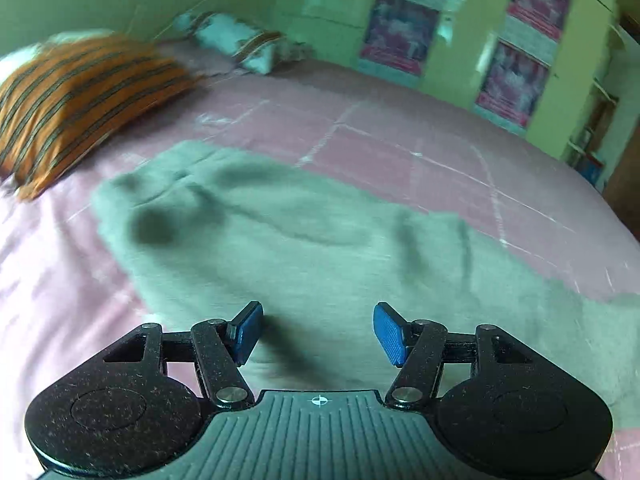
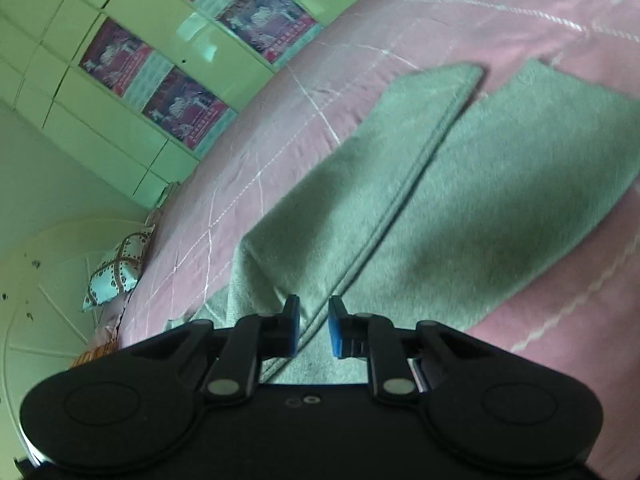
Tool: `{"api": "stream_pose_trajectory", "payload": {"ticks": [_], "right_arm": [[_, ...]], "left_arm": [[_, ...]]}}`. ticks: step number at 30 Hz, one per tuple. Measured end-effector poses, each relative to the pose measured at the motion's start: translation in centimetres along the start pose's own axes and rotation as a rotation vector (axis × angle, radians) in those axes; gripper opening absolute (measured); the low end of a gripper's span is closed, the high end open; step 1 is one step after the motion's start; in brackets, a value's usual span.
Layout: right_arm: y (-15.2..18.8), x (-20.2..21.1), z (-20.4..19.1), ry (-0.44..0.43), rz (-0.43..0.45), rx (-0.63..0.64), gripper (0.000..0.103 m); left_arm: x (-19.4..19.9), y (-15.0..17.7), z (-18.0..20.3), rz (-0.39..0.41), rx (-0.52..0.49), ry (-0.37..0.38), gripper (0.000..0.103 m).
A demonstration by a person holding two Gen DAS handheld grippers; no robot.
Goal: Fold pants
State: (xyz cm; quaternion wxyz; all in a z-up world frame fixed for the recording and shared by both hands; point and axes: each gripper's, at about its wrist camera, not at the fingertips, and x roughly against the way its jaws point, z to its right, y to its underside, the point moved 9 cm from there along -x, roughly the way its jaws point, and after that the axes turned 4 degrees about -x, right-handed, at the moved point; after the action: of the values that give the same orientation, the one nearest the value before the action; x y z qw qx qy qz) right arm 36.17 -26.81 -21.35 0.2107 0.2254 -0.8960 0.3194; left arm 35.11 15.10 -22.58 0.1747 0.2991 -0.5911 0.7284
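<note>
Grey-green pants (image 1: 320, 240) lie spread over a pink bed sheet (image 1: 400, 128), a little rumpled toward the left end. My left gripper (image 1: 318, 312) hovers over the near part of the cloth, open, its blue pads wide apart with nothing between them. In the right wrist view the pants (image 2: 440, 200) show two legs side by side, running away to the upper right along a long seam. My right gripper (image 2: 314, 308) hangs above that seam. Its pads stand only a narrow gap apart and pinch no cloth.
An orange striped pillow (image 1: 80, 100) lies at the bed's far left, with a small white patterned cushion (image 1: 236, 40) behind it, also seen as the cushion (image 2: 116, 276). A green wardrobe with posters (image 1: 460, 40) stands along the bed's far side.
</note>
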Motion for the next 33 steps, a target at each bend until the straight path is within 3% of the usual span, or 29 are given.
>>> {"api": "stream_pose_trajectory", "payload": {"ticks": [2,5,9,13,19,21,24,28,31,33], "right_arm": [[-0.2,0.0,-0.3,0.0,0.01,0.029,0.009],[-1.0,-0.4,0.3,0.007,0.014,0.027,0.009],[-2.0,-1.4,1.5,0.019,0.012,-0.005,0.011],[-3.0,-3.3,2.9,0.047,0.006,-0.037,0.014],[-4.4,-6.6,4.2,0.056,-0.011,-0.117,0.01],[-4.5,-7.0,4.1,0.08,-0.014,-0.104,0.0],[-4.7,-5.1,2.9,0.089,0.038,-0.057,0.0],[-3.7,1.1,-0.3,0.057,0.171,0.102,0.0],[-1.8,2.6,1.1,0.102,0.163,0.094,0.0],[-0.6,1.0,3.8,0.186,0.096,0.061,0.0]], "left_arm": [[-0.6,0.6,2.4,-0.028,-0.044,0.027,0.061],[-2.6,2.4,4.0,-0.123,-0.118,-0.016,0.061],[-2.9,3.2,4.9,-0.11,-0.191,-0.056,0.067],[-2.3,3.5,5.0,-0.084,-0.194,-0.058,0.068],[-2.4,3.6,4.9,-0.083,-0.202,-0.028,0.068],[-2.5,3.5,4.8,-0.088,-0.204,-0.02,0.068],[-2.5,3.4,4.7,-0.103,-0.21,0.002,0.068],[-2.6,3.3,4.5,-0.11,-0.223,0.028,0.068],[-2.6,3.3,4.6,-0.108,-0.224,0.028,0.068],[-2.3,3.2,4.5,-0.109,-0.216,0.03,0.068]]}}
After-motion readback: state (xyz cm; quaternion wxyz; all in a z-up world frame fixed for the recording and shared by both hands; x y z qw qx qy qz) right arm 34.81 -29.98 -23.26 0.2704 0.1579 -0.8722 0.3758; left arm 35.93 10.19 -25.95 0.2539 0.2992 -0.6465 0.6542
